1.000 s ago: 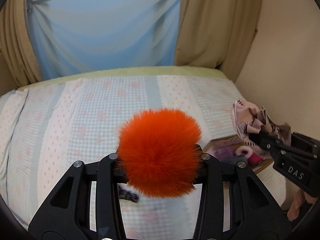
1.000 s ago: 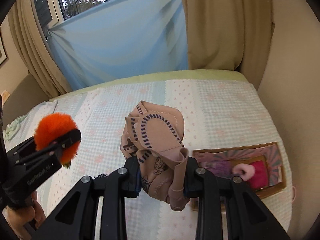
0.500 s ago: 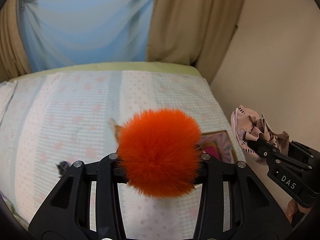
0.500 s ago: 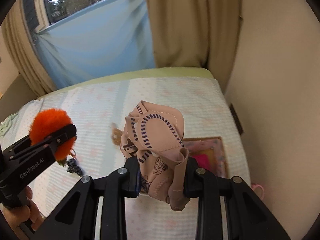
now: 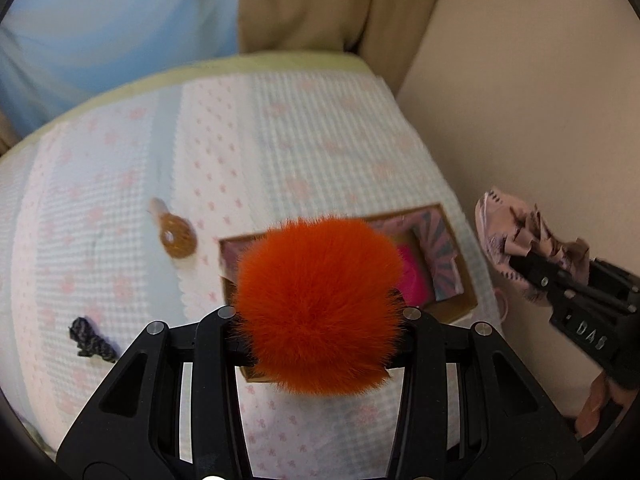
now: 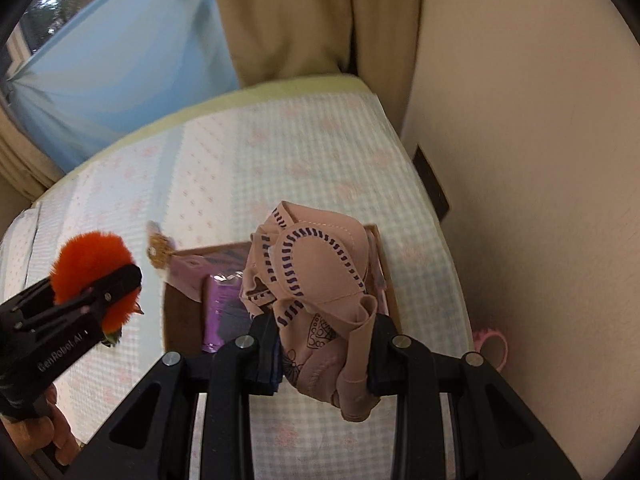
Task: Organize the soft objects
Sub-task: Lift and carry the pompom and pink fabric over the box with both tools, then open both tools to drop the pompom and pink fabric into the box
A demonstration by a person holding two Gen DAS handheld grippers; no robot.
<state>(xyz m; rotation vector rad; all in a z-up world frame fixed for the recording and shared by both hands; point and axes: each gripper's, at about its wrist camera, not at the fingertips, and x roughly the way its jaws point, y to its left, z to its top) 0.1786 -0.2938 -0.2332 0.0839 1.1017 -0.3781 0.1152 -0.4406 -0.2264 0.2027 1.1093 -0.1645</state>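
My left gripper (image 5: 320, 320) clamps an orange pompom (image 5: 320, 304), my right gripper (image 6: 322, 354) a pink fabric piece (image 6: 316, 280), both above the cardboard box (image 5: 460, 280) at the bed's (image 5: 248, 152) wall-side edge.

A bed (image 6: 320, 152) with a pale checked cover sits against a cream wall (image 6: 520, 120), tan curtains (image 6: 288, 20) and blue drape (image 6: 120, 68) behind it.

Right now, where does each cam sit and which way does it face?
Left wrist: on the left gripper, angled down at the bed; its jaws clamp a fluffy orange pompom.
Right wrist: on the right gripper, angled down; its jaws pinch a crumpled pink stitched fabric piece.
Shared: open cardboard box, and each view shows the other gripper.
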